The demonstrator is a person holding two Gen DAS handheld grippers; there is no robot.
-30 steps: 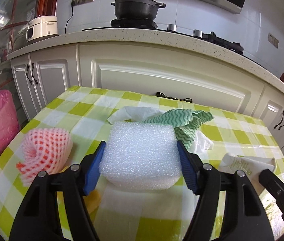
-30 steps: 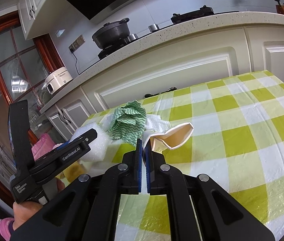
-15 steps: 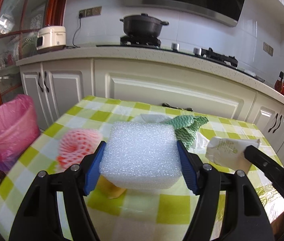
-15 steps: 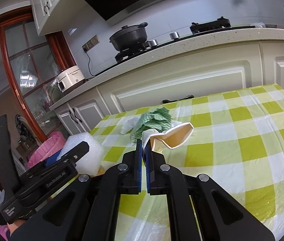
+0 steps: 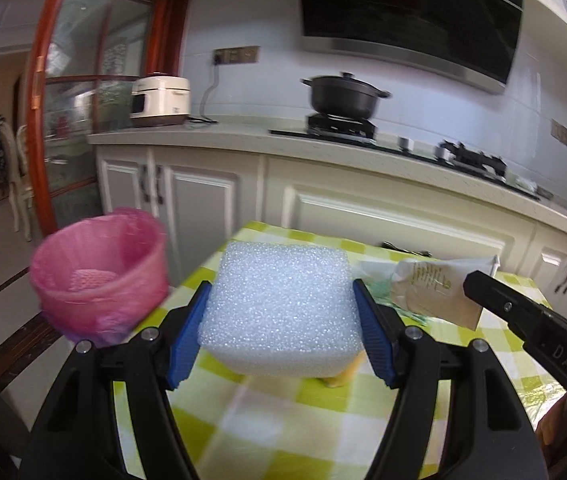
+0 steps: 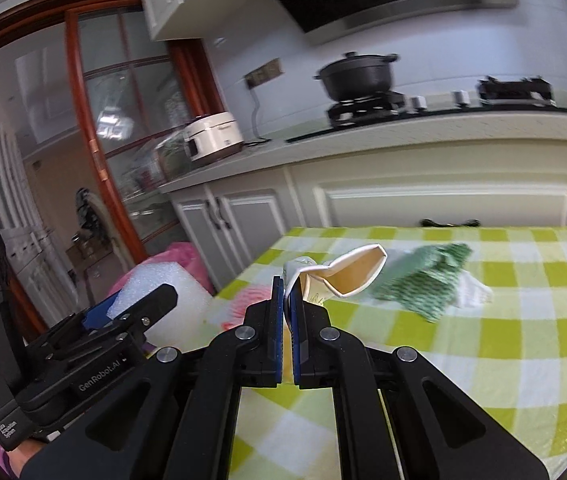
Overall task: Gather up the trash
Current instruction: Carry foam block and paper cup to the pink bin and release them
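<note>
The checked bench (image 5: 283,420) lay below both tools, with the pink-lined bin (image 5: 99,272) standing off its left edge. The left tool (image 5: 281,312) was clamped on the white foam block (image 5: 283,304), held above the bench, just right of the bin. The right tool (image 6: 286,308) was pinched shut on the crumpled paper cup (image 6: 347,276), which projected beyond its tips, near the green cloth (image 6: 423,284).
</note>
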